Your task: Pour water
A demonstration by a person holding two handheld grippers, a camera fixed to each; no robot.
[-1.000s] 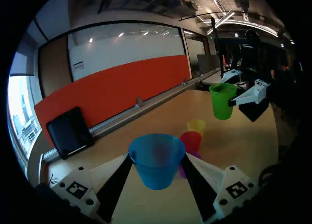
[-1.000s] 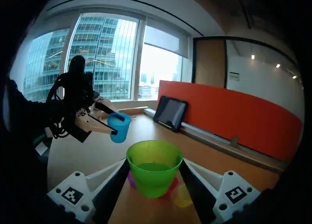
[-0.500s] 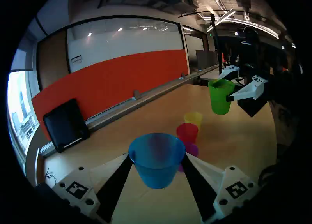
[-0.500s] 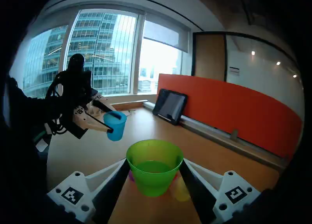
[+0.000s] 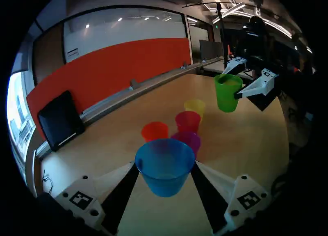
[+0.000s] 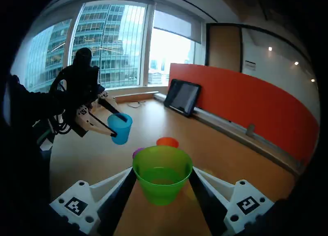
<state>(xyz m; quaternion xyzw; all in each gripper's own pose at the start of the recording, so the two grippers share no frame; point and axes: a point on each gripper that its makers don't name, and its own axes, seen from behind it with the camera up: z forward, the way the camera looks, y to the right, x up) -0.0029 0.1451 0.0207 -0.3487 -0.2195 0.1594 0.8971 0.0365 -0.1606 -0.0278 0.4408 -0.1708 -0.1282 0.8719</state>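
Observation:
In the left gripper view my left gripper (image 5: 165, 170) is shut on an upright blue cup (image 5: 165, 167), held above the wooden table (image 5: 242, 133). Farther off, at the upper right, the right gripper (image 5: 233, 92) holds a green cup (image 5: 226, 92). In the right gripper view my right gripper (image 6: 162, 180) is shut on that green cup (image 6: 162, 177), upright, with liquid in its bottom. The left gripper (image 6: 110, 131) with the blue cup (image 6: 119, 128) is at the left, in a person's hand.
Orange (image 5: 155, 131), red (image 5: 187, 121), purple (image 5: 186, 139) and yellow (image 5: 194, 108) cups stand on the table between the two grippers. A dark tablet (image 5: 59, 119) leans against the orange divider (image 5: 115, 67). Windows fill the far left of the right gripper view.
Both grippers have tilted down towards the table, bringing the orange and purple cups into sight. The blue and green cups stay held upright.

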